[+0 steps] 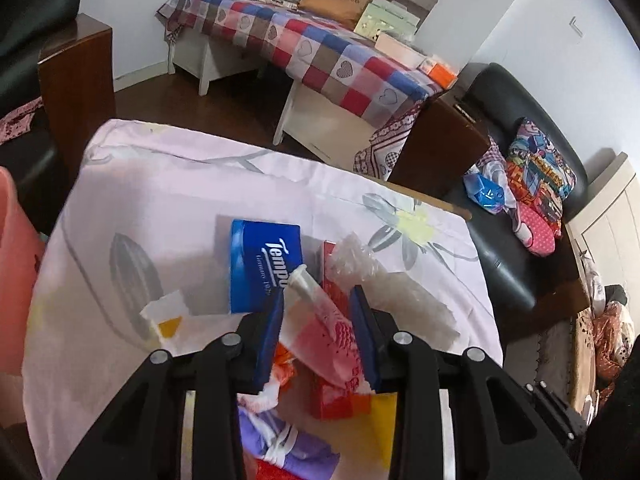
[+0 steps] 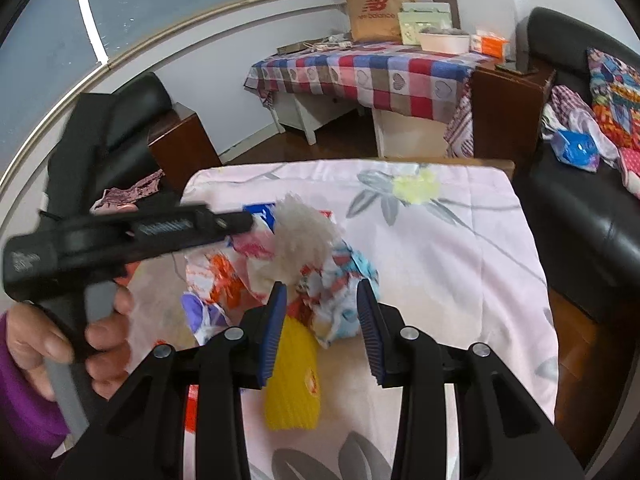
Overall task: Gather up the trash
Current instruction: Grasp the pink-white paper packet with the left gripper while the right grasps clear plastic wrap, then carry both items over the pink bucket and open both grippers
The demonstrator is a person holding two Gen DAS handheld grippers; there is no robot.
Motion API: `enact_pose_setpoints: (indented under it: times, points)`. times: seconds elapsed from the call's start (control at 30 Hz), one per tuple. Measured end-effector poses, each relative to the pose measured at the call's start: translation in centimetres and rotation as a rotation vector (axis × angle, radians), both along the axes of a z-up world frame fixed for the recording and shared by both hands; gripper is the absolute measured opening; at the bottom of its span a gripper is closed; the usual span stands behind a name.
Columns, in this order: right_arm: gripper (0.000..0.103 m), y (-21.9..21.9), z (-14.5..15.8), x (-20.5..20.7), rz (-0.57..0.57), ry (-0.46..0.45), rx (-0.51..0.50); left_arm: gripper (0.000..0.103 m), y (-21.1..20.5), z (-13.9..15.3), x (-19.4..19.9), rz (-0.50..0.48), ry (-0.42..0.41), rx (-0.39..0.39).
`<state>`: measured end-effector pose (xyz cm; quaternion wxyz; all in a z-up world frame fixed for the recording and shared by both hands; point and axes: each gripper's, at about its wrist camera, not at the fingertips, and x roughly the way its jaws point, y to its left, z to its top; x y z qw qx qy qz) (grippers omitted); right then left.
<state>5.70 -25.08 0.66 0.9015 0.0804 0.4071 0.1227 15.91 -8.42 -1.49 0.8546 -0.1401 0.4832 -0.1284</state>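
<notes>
My left claw (image 1: 318,312) grips a crumpled pink-and-white wrapper (image 1: 320,320). A blue Tempo tissue pack (image 1: 262,264) lies just beyond, clear crinkled plastic (image 1: 352,264) beside it. My right claw (image 2: 322,312) holds a crumpled blue-patterned paper wad (image 2: 340,296); the yellow ribbed sleeve (image 2: 292,384) below is partly hidden.

The left gripper (image 1: 320,316) points steeply down over the middle of the table, its two blue pads (image 1: 269,340) standing apart on either side of crumpled wrappers, which fill the gap between them; whether the pads press on them cannot be told. From the right wrist view the left gripper's black body is a blurred bar reaching in from the left edge, and the left hand (image 2: 72,336) grips its grey handle, fingers wrapped round it, a purple sleeve at the wrist. The right gripper (image 2: 322,320) also tilts downward nearer the table's front edge, jaws parted with crumpled wrapping between the pads (image 2: 276,328).
</notes>
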Motion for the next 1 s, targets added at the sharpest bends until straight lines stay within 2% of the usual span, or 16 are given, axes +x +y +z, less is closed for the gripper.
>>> enact_pose_setpoints:
  times: [0.03,0.07,0.2,0.4,0.53,0.57,0.6,0.63,0.77,1.0]
  points:
    - [0.037,0.2,0.1,0.2,0.006,-0.002,0.001,0.018,-0.1,-0.2,0.1,-0.004,0.003,-0.003]
    - [0.037,0.5,0.2,0.6,0.015,-0.004,0.002,0.012,-0.1,-0.3,0.2,-0.007,0.007,-0.006]
    - [0.037,1.2,-0.1,2.1,0.025,0.002,-0.012,0.011,-0.3,-0.4,-0.3,-0.022,-0.004,-0.02]
    - [0.037,1.7,-1.6,4.4,0.041,0.061,0.011,0.01,-0.3,0.2,-0.9,-0.042,-0.029,-0.013]
    - [0.037,1.8,-2.1,4.7,0.04,0.056,0.028,0.009,-0.4,0.6,-1.5,-0.057,-0.049,-0.011]
    - [0.031,1.7,-2.1,4.6,0.041,0.055,0.036,0.009,-0.5,0.9,-1.7,-0.063,-0.06,-0.006]
    - [0.019,1.6,-2.1,4.6,0.039,0.056,0.038,0.009,-0.6,1.1,-1.9,-0.066,-0.067,-0.002]
    - [0.016,1.5,-2.1,4.6,0.038,0.055,0.037,0.009,-0.6,1.3,-2.1,-0.07,-0.074,0.0]
    - [0.012,1.1,-1.1,3.7,0.025,0.012,0.03,0.009,-0.4,2.5,-3.3,-0.076,-0.105,-0.007]
    - [0.012,1.5,1.4,1.9,0.023,-0.052,0.013,0.009,0.5,5.6,-5.8,-0.059,-0.194,0.037]
